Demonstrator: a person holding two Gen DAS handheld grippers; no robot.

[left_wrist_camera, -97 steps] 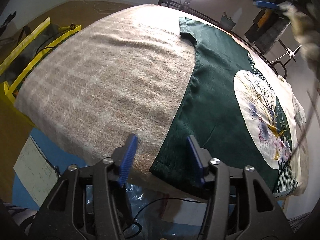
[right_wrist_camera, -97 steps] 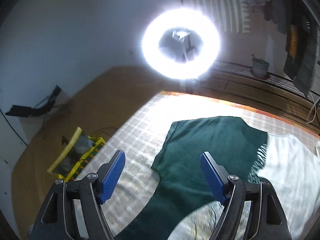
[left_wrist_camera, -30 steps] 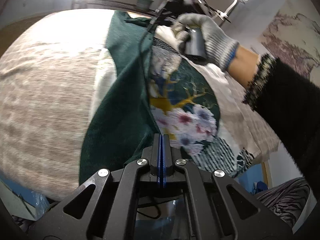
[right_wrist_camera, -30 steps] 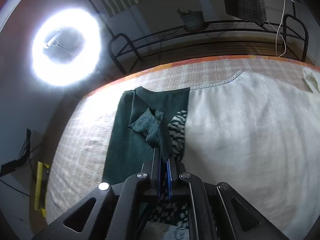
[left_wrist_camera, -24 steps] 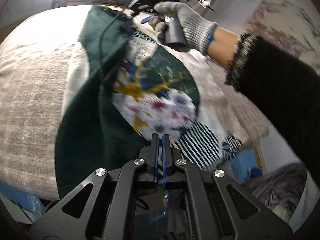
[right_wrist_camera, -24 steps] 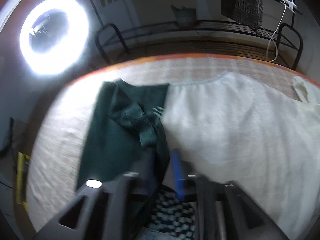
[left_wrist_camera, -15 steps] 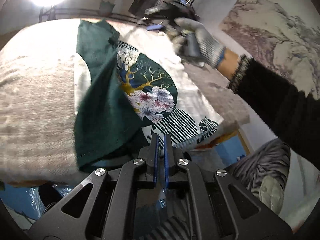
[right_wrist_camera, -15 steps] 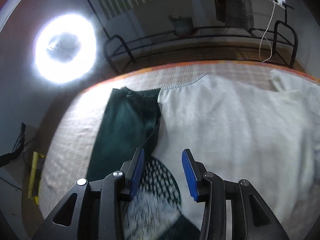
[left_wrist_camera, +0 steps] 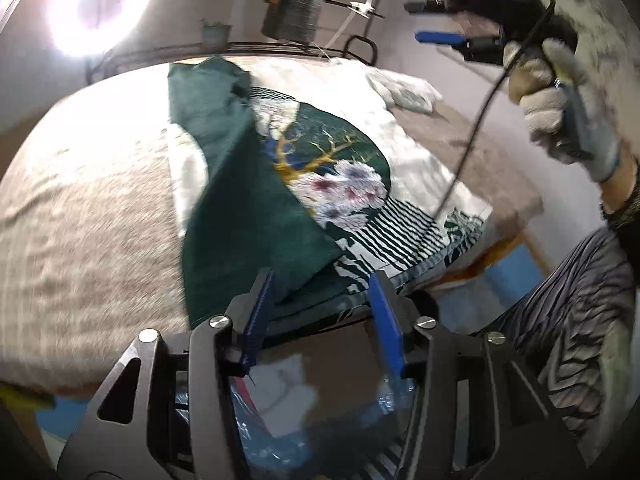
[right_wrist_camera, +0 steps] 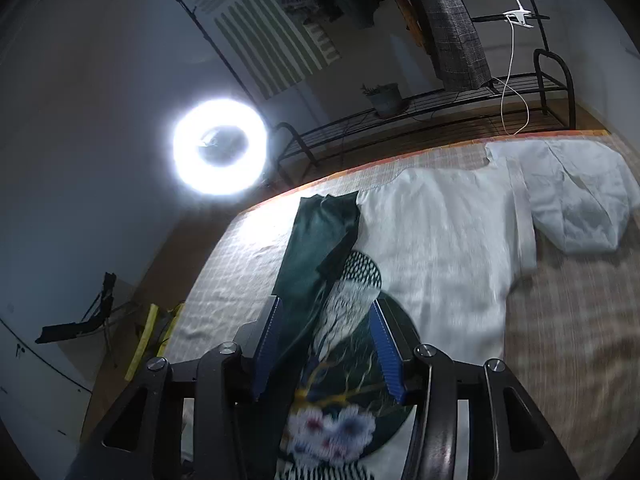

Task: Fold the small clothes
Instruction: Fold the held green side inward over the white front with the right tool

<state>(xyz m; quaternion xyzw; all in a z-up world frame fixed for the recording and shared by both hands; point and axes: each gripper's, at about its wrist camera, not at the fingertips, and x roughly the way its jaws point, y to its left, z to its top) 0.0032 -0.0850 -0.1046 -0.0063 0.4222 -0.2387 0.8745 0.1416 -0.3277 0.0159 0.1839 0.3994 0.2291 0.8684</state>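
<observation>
Beige woven surface point(left_wrist_camera: 80, 216) carries shirt point(left_wrist_camera: 328, 168), white with green tree print, green side panel folded over print. Ring light point(right_wrist_camera: 220, 146) and metal rack point(right_wrist_camera: 420, 120) beyond shirt's far end. White cloth point(right_wrist_camera: 580, 208) beside shirt. Left gripper point(left_wrist_camera: 320, 316) at shirt's near hem, jaws spread, empty. Right gripper point(right_wrist_camera: 326, 344) above print, jaws released.

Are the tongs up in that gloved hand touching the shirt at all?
Apart. The left wrist view shows the right tongs raised in the air, open and empty, well clear of the shirt lying on the bed.
</observation>
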